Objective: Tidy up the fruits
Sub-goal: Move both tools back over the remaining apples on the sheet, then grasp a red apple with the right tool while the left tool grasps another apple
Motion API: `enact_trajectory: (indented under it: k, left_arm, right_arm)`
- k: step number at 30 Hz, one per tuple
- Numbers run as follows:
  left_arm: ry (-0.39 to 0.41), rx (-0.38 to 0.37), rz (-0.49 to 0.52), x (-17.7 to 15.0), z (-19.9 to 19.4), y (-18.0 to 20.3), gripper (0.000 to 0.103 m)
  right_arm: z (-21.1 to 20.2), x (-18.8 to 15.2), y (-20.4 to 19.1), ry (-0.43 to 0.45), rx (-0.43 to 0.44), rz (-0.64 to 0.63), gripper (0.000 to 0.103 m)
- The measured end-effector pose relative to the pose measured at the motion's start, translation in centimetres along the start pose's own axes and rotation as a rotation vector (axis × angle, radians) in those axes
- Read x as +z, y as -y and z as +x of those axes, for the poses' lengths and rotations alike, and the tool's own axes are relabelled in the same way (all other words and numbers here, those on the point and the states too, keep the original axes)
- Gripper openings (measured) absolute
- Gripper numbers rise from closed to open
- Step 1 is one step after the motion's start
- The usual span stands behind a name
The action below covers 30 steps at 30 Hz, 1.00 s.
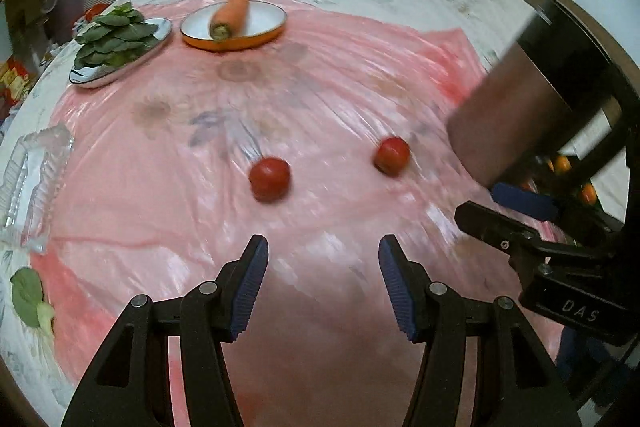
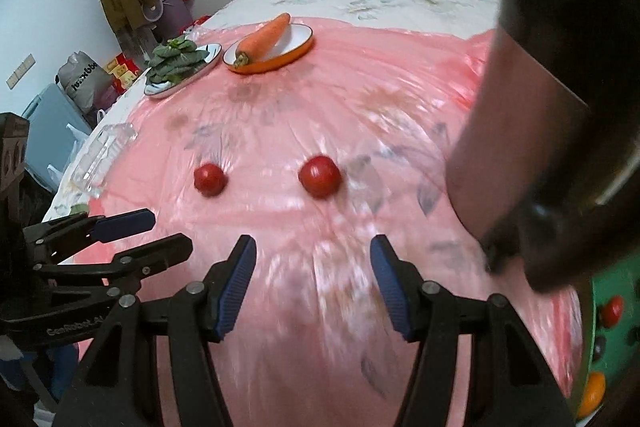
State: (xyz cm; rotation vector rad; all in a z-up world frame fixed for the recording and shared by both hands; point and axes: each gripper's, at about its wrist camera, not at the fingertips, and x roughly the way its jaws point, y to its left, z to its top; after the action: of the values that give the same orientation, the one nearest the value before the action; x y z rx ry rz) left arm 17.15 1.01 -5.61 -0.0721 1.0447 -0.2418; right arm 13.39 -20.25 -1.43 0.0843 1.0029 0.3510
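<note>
Two red tomatoes lie on the pink plastic sheet: the left tomato (image 1: 270,179) (image 2: 209,179) and the right tomato (image 1: 392,155) (image 2: 320,175). My left gripper (image 1: 323,263) is open and empty, hovering short of the tomatoes. My right gripper (image 2: 313,259) is open and empty, also short of them. The right gripper shows in the left wrist view (image 1: 516,211), and the left gripper in the right wrist view (image 2: 120,231). A carrot (image 1: 231,14) (image 2: 264,37) lies across an orange-rimmed plate (image 1: 260,23) (image 2: 300,45).
A plate of green leaves (image 1: 114,39) (image 2: 176,61) sits far left beside the carrot plate. A clear glass tray (image 1: 32,183) (image 2: 100,159) stands at the left edge. A loose leaf (image 1: 28,295) lies near left. A forearm (image 1: 516,115) (image 2: 508,131) crosses the right side.
</note>
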Motion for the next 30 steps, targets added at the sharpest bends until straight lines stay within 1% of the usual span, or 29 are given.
enact_trajectory:
  k: [2,3,4,9,13,20,26,29,30]
  left_arm:
    - [0.011,0.006,-0.013,0.8,0.8,-0.8,0.052]
    - [0.016,0.011,-0.016,1.2,1.2,-1.1,0.052]
    - [0.018,0.015,-0.017,1.4,1.6,-1.4,0.052]
    - [0.022,0.026,-0.026,2.4,3.4,-2.5,0.051]
    - [0.016,0.028,-0.044,2.7,4.5,-3.1,0.051]
    - [0.006,0.026,-0.039,2.9,5.6,-3.2,0.051]
    - [0.004,0.018,-0.05,3.3,6.1,-3.5,0.051]
    - [-0.001,0.013,-0.054,3.2,6.5,-3.6,0.046]
    - [-0.008,0.008,-0.056,3.2,6.7,-3.7,0.041]
  right_arm:
    - [1.2,0.9,-0.1,0.003,0.008,-0.001,0.092]
    - [1.7,1.2,-0.2,0.004,0.013,-0.002,0.09]
    - [2.4,1.7,-0.2,0.004,0.021,-0.005,0.084]
    - [4.8,3.4,0.0,0.008,0.041,-0.013,0.066]
    - [6.4,4.3,0.2,-0.002,0.05,-0.021,0.056]
    - [7.8,4.7,0.5,-0.02,0.034,-0.046,0.056]
    - [9.2,4.5,0.0,-0.054,0.018,-0.088,0.055]
    - [9.8,4.4,-0.2,-0.071,0.014,-0.1,0.044]
    - [10.0,4.3,-0.2,-0.075,0.014,-0.101,0.044]
